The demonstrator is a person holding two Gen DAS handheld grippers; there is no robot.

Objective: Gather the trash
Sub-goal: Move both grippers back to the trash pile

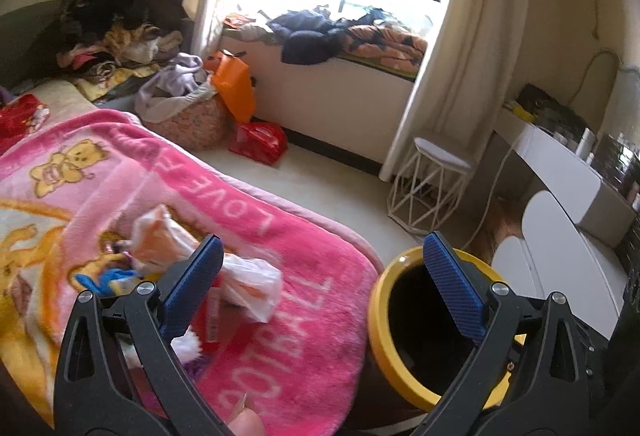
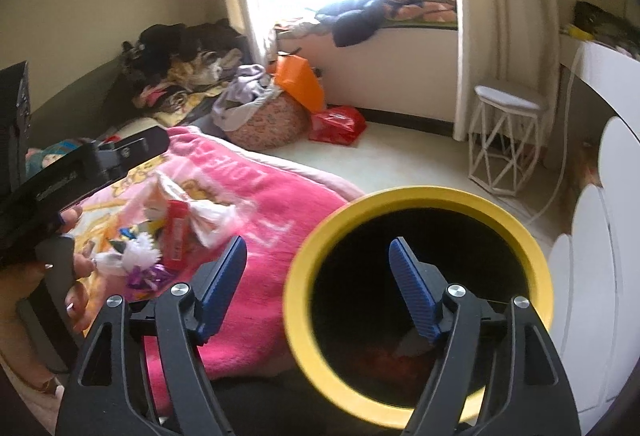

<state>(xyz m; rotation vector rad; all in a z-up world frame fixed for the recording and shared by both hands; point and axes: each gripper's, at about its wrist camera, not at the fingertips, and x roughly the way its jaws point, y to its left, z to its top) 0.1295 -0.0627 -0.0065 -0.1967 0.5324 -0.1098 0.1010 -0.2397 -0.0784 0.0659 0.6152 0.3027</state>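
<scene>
Left claw: your left claw [image 1: 322,260] stands wide with nothing between its ribbed blue pads; it sits over the gap between the bed and the bin.
Right claw: your right claw [image 2: 318,256] is open to a middling width and empty, its right pad over the dark mouth of the bin [image 2: 520,236].
Trash: the trash pile [image 1: 224,276] lies on the pink blanket [image 1: 312,336], close to the bed's near edge.
Key relation: from your left claw the pile is just ahead and to the left, touching distance by the look of it; from your right claw it is further left, well across the blanket. Your left hand is the nearer one.
Long axis: the crumpled white plastic bag [image 1: 252,286] runs roughly left to right across the left view, so a grip across its narrow waist looks likely to hold.
Materials: thin crinkly plastic, a red wrapper [image 1: 212,316], a white tufted bit [image 1: 188,346] and purple foil [image 2: 148,276], all light and soft. The blanket is deep fleece, so pads may snag its pile.
Bin: round, smooth yellow rim, black inside, standing on the floor right beside the bed; something reddish seems to lie at its bottom.
</scene>
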